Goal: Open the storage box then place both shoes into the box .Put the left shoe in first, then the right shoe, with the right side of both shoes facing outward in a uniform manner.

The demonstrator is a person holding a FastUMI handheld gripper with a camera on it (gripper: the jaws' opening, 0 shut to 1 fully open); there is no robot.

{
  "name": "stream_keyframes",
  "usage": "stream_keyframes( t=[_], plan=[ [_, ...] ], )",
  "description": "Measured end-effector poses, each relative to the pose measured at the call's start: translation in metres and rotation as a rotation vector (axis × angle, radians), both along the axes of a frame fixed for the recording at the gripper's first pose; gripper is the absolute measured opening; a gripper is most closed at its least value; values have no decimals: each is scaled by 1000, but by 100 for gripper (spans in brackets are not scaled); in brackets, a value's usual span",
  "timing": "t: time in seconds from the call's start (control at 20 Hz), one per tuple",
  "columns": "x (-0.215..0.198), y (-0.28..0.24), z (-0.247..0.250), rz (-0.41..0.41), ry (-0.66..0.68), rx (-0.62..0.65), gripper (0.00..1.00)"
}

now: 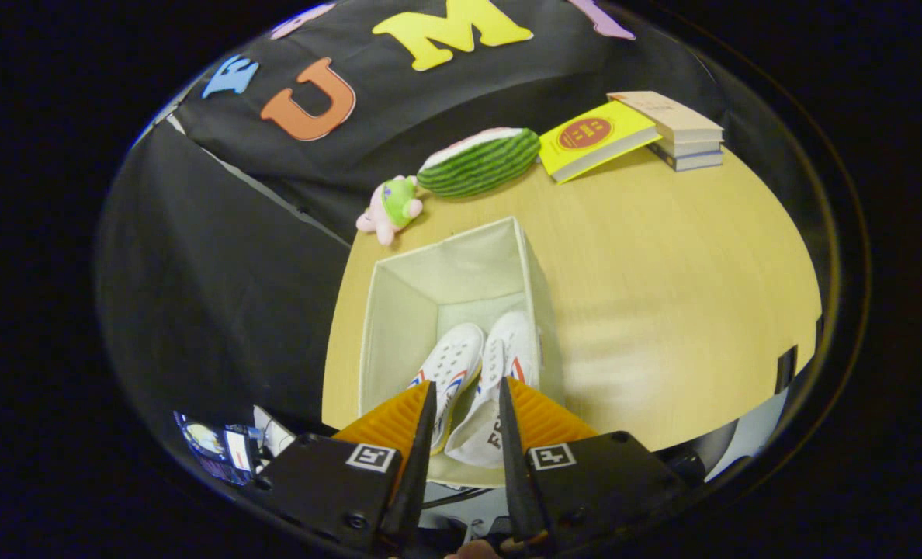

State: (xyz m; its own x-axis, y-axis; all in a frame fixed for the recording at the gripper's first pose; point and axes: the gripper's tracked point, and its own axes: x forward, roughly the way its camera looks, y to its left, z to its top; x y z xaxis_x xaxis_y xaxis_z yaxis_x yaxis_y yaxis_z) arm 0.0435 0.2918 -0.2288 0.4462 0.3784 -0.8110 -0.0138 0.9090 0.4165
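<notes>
Both shoes point(476, 373) sit side by side in the open box point(399, 295) on the table point(663, 295); my gripper point(465, 400) hangs above, fingers apart, gripping nothing. I judge a straight lift clears them best.

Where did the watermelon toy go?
The watermelon toy lies at the table's far edge, beyond the storage box, between the small pink plush and the yellow book.
</notes>
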Motion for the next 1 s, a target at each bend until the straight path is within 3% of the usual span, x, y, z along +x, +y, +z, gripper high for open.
stream_keyframes(
  t=[0.25, 0.5, 0.8, 0.85, 1.0],
  plan=[
    [27, -25, 32, -9, -279, -105, 52],
    [39, -72, 91, -81, -638, -216, 54],
    [11, -117, 132, -142, -922, -302, 96],
    [4, -123, 138, -156, -959, -312, 100],
    [-16, -134, 157, -204, -1063, -331, 100]
  ],
)
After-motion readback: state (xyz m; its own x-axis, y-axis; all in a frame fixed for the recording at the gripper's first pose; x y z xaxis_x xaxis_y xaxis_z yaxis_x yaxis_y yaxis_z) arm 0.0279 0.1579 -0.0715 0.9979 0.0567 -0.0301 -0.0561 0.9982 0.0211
